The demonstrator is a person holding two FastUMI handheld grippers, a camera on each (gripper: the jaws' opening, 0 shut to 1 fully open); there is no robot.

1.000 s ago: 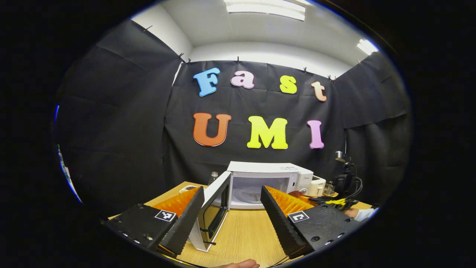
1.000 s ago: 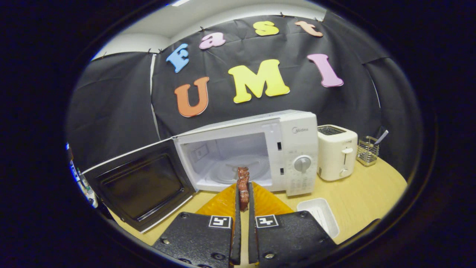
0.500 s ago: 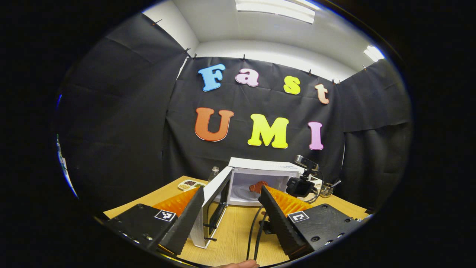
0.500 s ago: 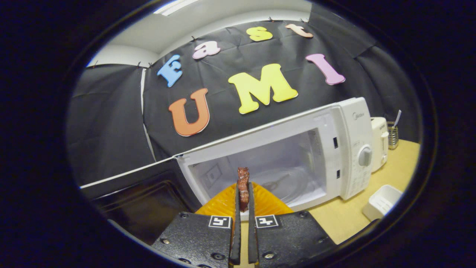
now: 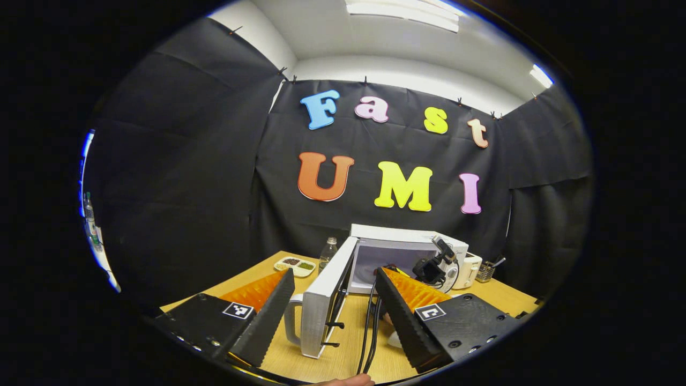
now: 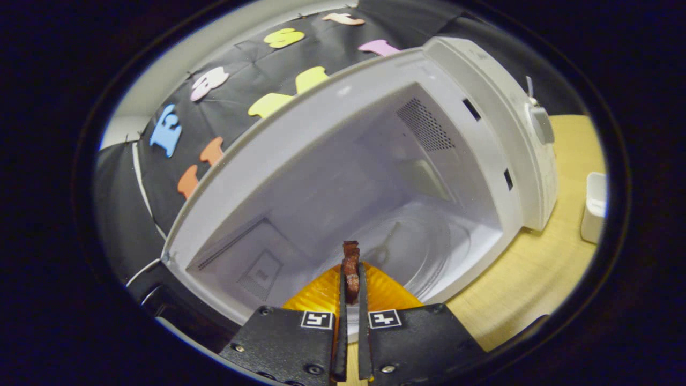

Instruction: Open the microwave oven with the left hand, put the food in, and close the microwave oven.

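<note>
At the mouth of the open white microwave oven, right gripper pinches a reddish-brown food piece; left gripper gapes wide, holding nothing.

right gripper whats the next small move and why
Probably ease the right gripper a little further in over the glass turntable, then open. The piece of meat is pinched between its fingers at the mouth of the open microwave, not yet set down.
</note>
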